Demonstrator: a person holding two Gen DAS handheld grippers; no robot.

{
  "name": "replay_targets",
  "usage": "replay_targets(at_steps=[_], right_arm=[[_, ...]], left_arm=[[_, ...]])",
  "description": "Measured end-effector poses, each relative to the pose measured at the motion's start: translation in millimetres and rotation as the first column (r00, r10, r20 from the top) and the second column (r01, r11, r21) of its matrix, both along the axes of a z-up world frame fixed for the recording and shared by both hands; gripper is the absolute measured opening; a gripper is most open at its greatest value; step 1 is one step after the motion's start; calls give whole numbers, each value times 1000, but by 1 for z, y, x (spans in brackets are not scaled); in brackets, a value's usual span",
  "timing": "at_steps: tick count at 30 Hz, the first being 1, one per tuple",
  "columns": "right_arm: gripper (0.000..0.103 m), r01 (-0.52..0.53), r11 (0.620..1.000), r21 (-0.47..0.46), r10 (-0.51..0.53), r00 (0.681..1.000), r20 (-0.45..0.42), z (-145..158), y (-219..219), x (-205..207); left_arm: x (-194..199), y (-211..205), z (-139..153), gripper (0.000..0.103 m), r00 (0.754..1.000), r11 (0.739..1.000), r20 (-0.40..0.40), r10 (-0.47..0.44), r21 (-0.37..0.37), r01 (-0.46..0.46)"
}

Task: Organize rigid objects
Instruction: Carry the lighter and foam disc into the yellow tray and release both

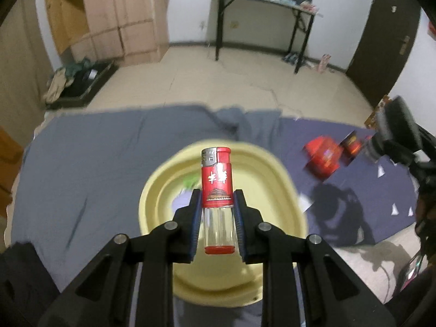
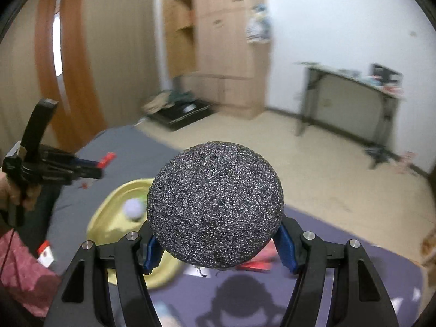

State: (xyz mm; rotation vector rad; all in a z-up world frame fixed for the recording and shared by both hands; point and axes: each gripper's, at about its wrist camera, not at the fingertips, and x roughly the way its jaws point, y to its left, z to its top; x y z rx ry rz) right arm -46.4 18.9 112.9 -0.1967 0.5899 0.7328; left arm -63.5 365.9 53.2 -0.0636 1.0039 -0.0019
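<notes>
Both jaws clamped: lighter (image 1: 217, 190), ball (image 2: 215, 204)

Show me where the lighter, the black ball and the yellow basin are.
lighter (image 1: 217, 182): left wrist view, red label.
black ball (image 2: 215, 204): right wrist view, centre of its speckled face.
yellow basin (image 1: 275, 190): left wrist view, right inner wall.

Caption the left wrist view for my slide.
Left claw shut on a red lighter, held upright above a yellow basin on a grey sheet.
</notes>
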Motion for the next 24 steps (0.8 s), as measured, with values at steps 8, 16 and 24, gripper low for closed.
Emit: replay_targets(at_steps=[8, 16, 24], right_arm=[[67, -190, 965, -180, 157, 970, -185, -108, 131, 2], [67, -238, 929, -285, 171, 955, -240, -160, 186, 29], [68, -245, 927, -285, 177, 953, -245, -168, 214, 33]], left_arm=[[-19, 0, -102, 24, 988, 999, -156, -21, -37, 16], [0, 2, -138, 24, 979, 998, -200, -49, -35, 42], [9, 14, -154, 25, 979, 997, -205, -22, -78, 6]])
